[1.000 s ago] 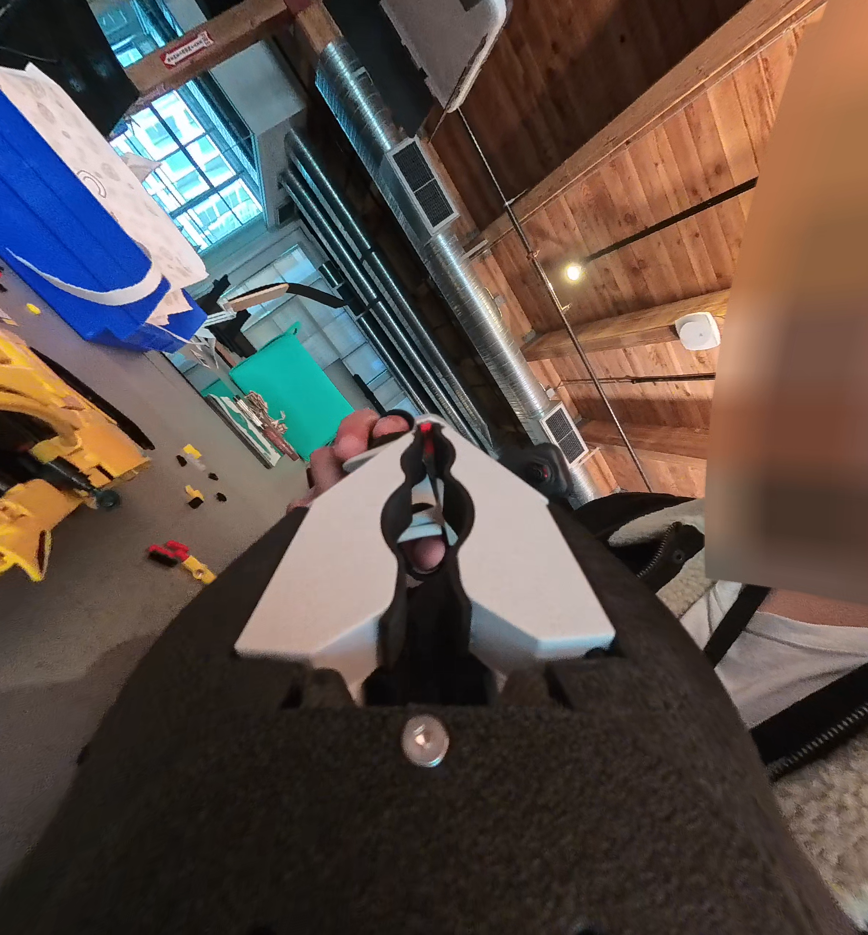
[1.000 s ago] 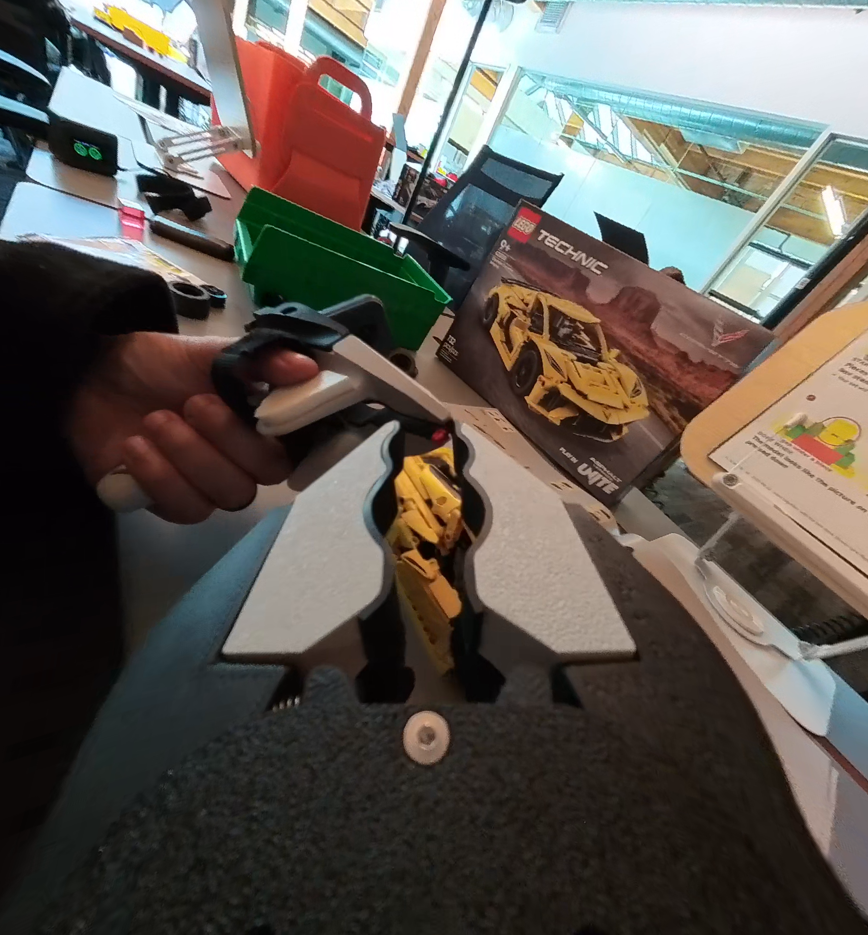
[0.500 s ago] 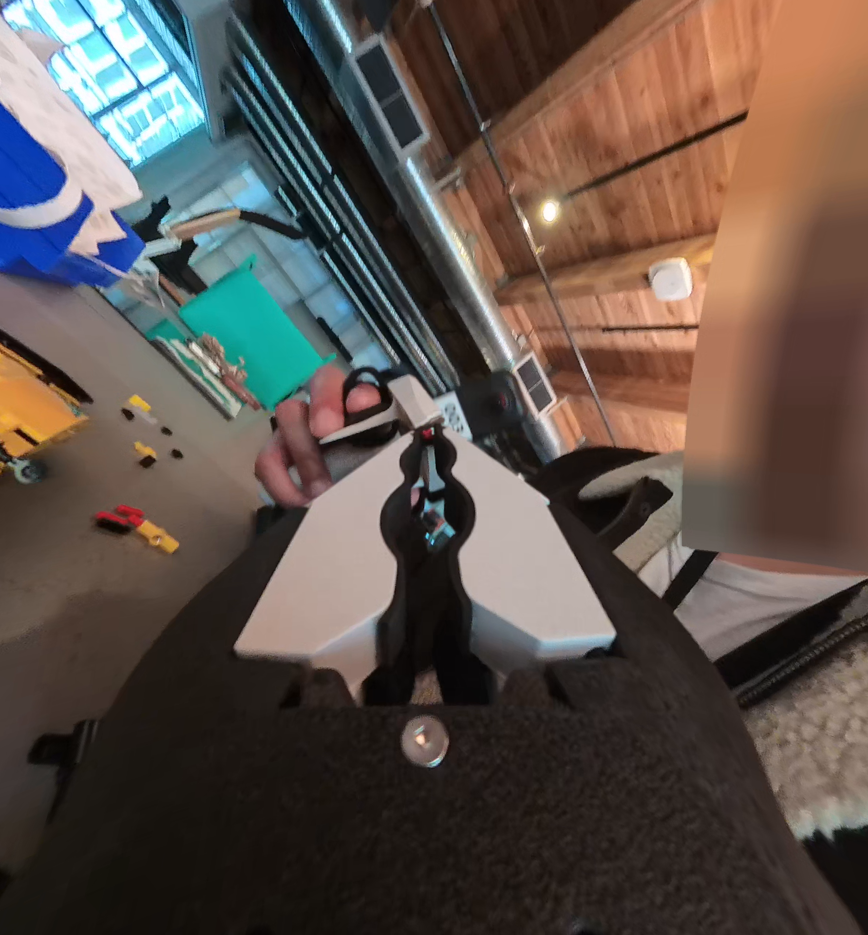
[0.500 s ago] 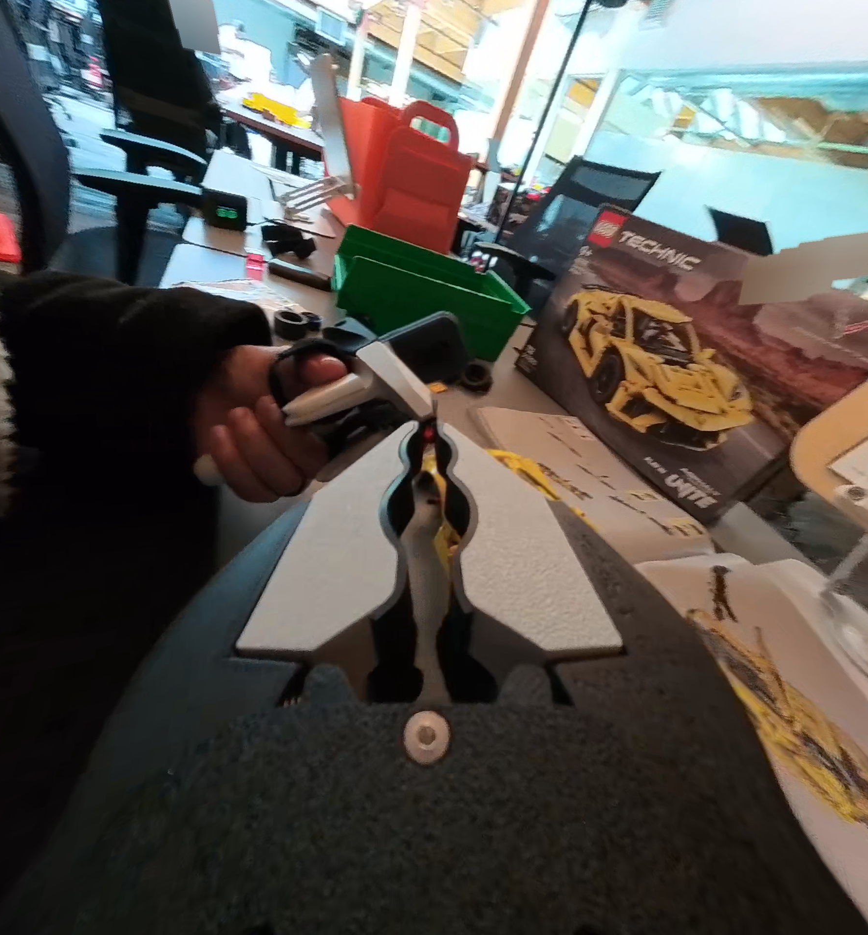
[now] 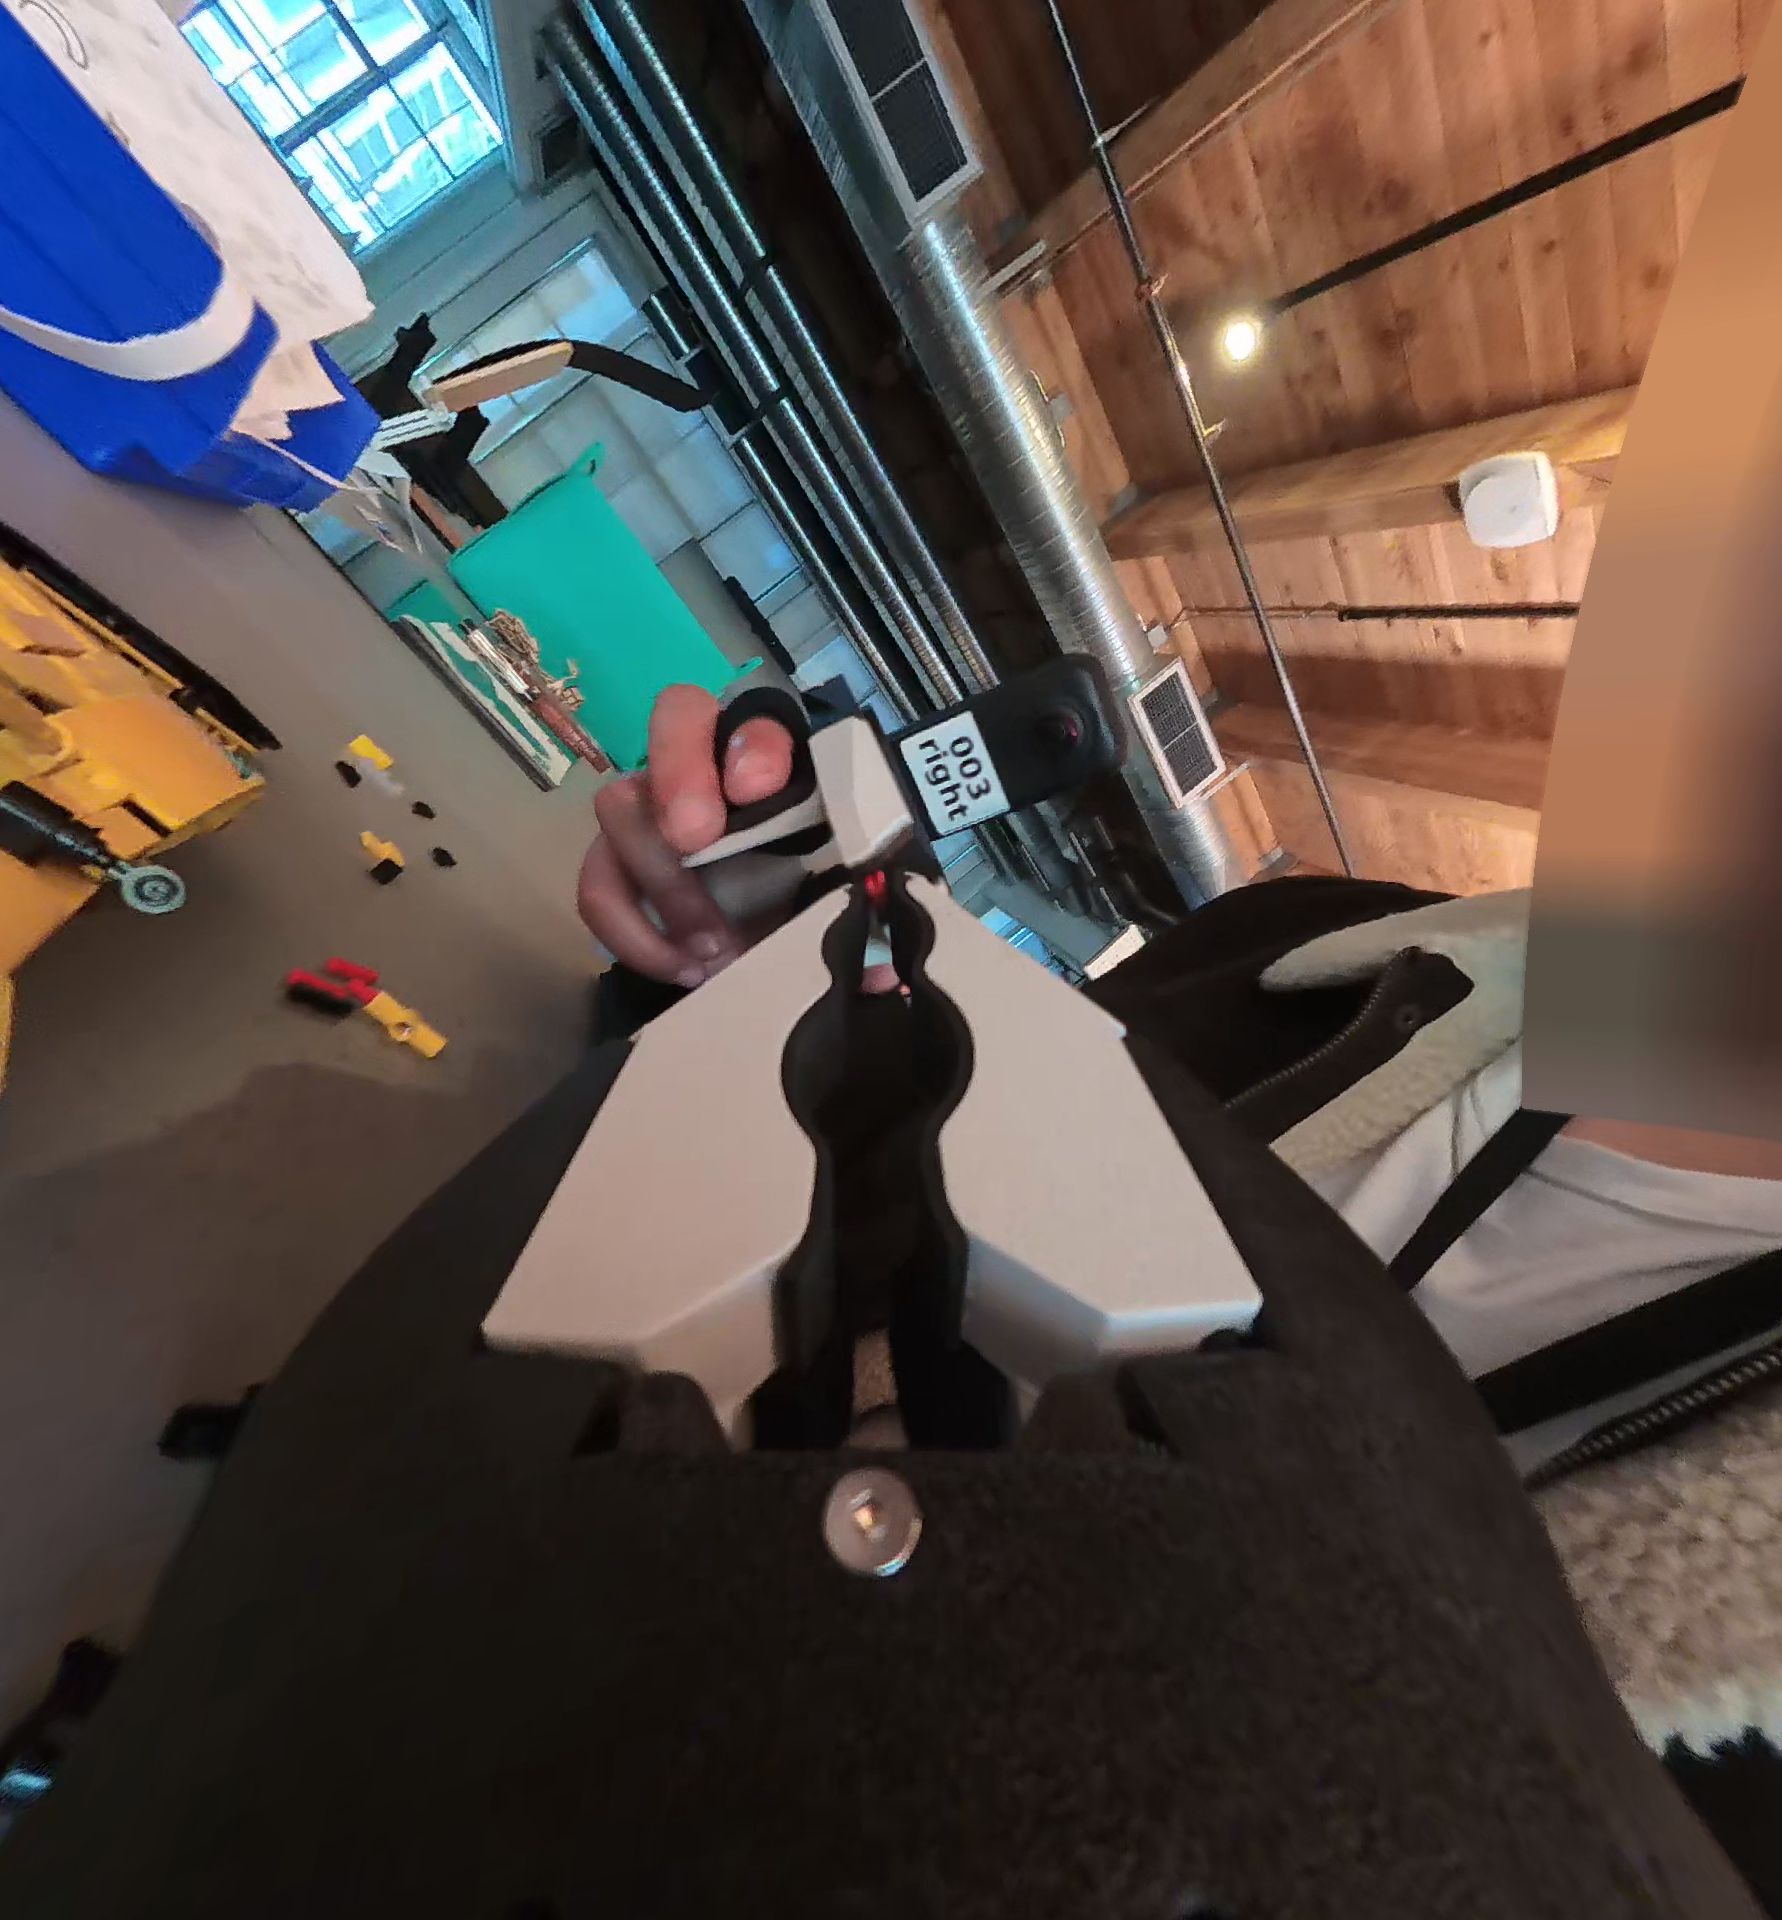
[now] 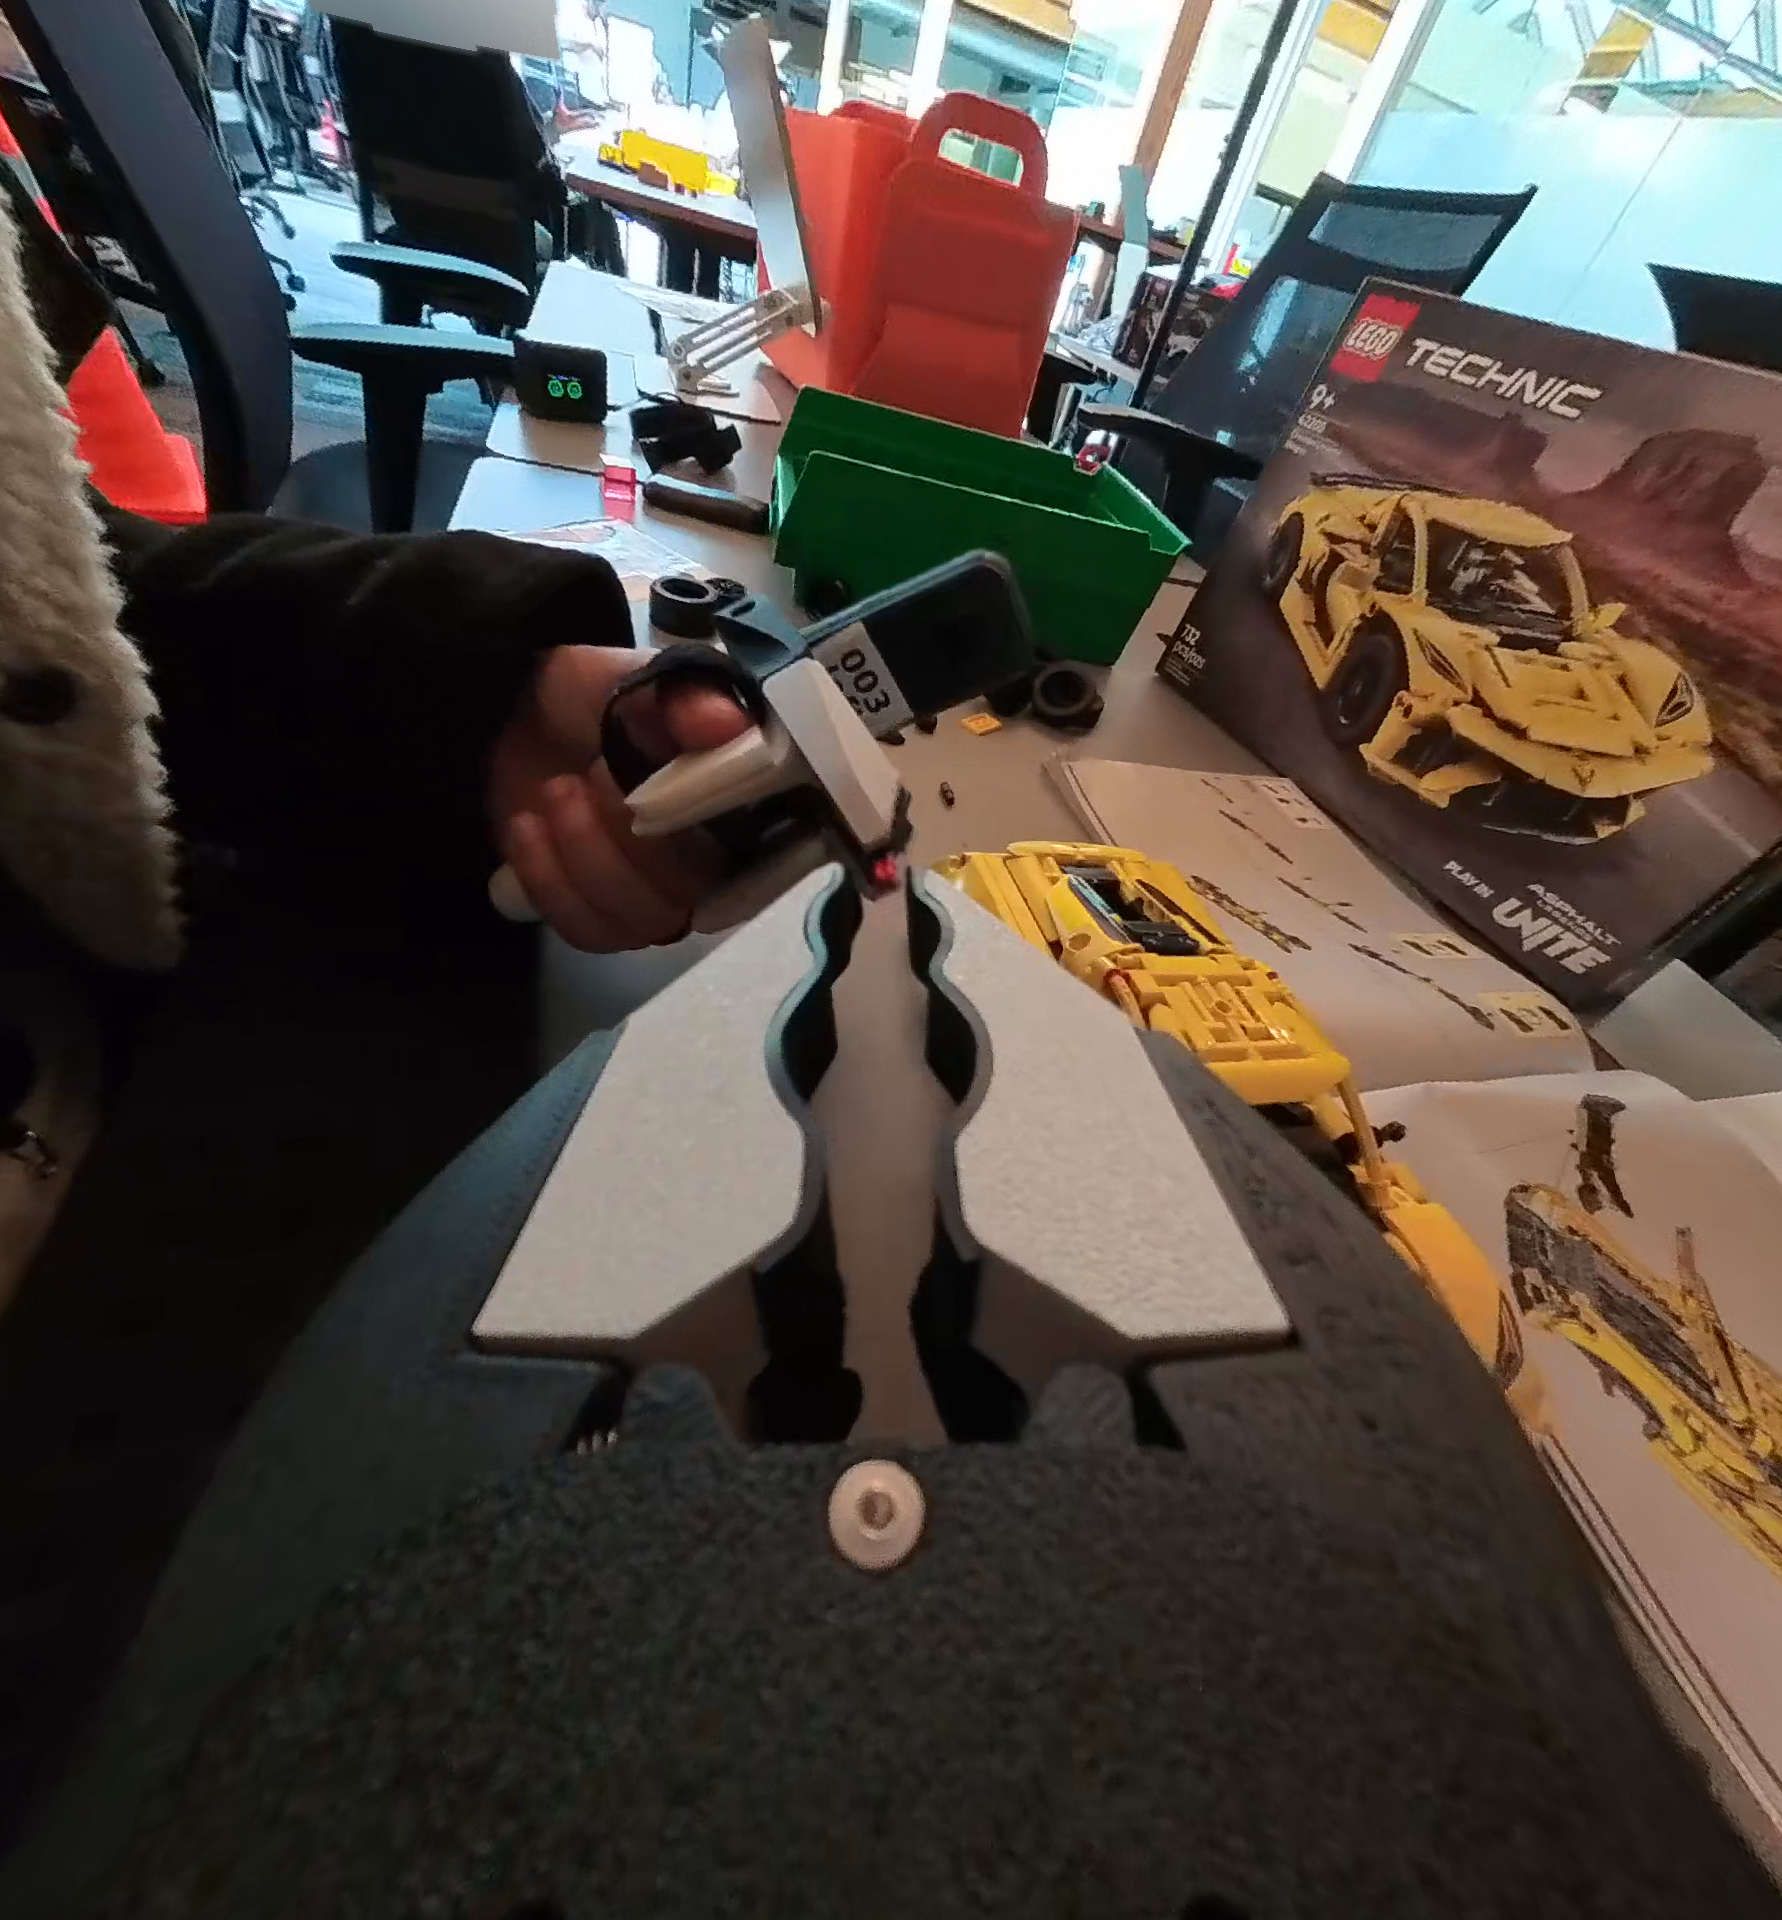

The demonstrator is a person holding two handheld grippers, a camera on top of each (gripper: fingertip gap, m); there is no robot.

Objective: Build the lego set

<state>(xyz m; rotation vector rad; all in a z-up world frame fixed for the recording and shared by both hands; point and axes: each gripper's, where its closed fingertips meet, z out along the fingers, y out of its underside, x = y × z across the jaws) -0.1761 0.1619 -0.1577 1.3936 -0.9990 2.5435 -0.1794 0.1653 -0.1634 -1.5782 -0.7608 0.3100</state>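
My left gripper [image 5: 874,902] is shut on a small red piece [image 5: 874,885], held up in the air. The right gripper [image 5: 866,857] faces it tip to tip, held in a hand. In the right wrist view my right gripper [image 6: 879,883] has its fingers a narrow gap apart, and the red piece [image 6: 882,875] sits at their mouth, on the tip of the left gripper [image 6: 892,847]. The part-built yellow car [image 6: 1157,966] lies on the grey table just right of my right fingers. It also shows at the left edge of the left wrist view [image 5: 56,790].
The set's box [image 6: 1552,644] stands at the back right, with a flat booklet [image 6: 1313,883] and an open manual [image 6: 1645,1299] in front. A green bin [image 6: 949,520] and black tyres [image 6: 1063,696] lie behind. Loose red and yellow pieces [image 5: 357,992] and a blue bin [image 5: 66,260] are to the left.
Both grippers have stayed tip to tip around the red piece while swinging. The right wrist view has tipped down toward the table, and the car now lies to the right of its fingers.
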